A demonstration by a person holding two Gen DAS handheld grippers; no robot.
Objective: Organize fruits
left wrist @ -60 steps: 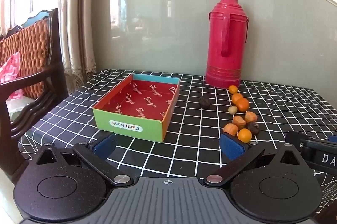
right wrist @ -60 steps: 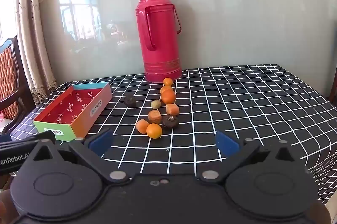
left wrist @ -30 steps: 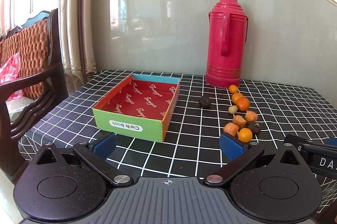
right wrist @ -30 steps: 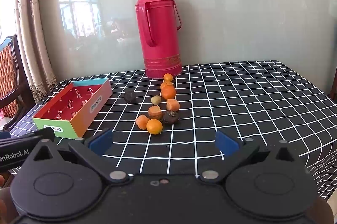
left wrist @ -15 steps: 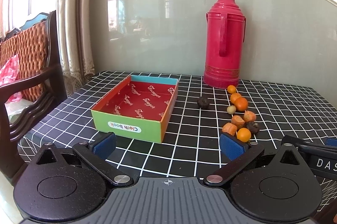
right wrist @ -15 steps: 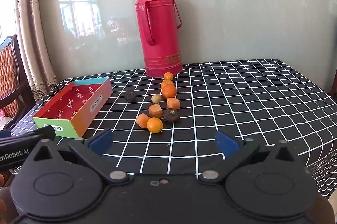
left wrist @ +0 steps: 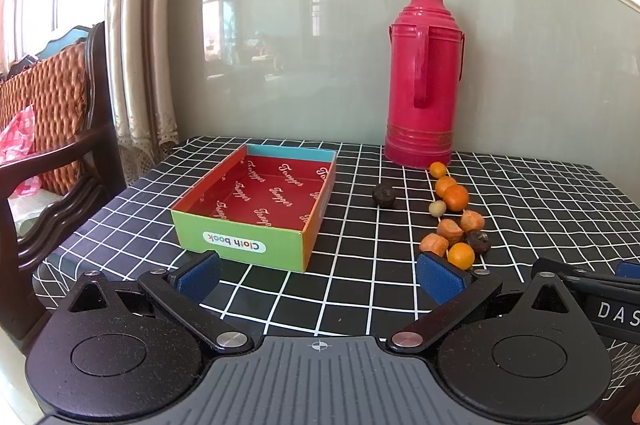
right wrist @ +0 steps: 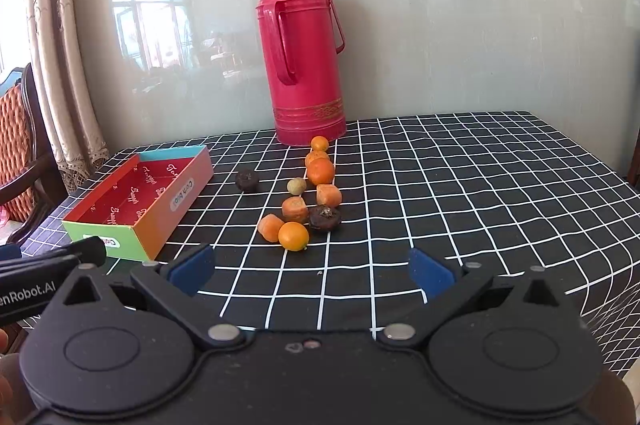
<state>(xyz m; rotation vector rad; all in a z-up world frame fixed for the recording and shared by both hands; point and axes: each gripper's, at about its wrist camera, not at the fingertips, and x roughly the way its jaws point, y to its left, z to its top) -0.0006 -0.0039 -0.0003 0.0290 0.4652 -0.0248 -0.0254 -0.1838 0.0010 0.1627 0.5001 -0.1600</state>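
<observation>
Claws [left wrist: 320, 275] [right wrist: 310, 271] wide apart, empty.

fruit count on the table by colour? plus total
Orange: 6
Dark brown: 2
Pale green: 1
Total: 9, all on the tablecloth; none in the box.

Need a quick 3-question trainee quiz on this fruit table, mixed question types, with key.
1. True or false: the box already holds fruit.
2. The lone dark fruit lies: A) inside the box B) between the box and the orange fruit row C) behind the red thermos
3. State of the left tongs and right tongs?

Key: 1 false; 2 B; 3 both open, holding nothing.
</observation>
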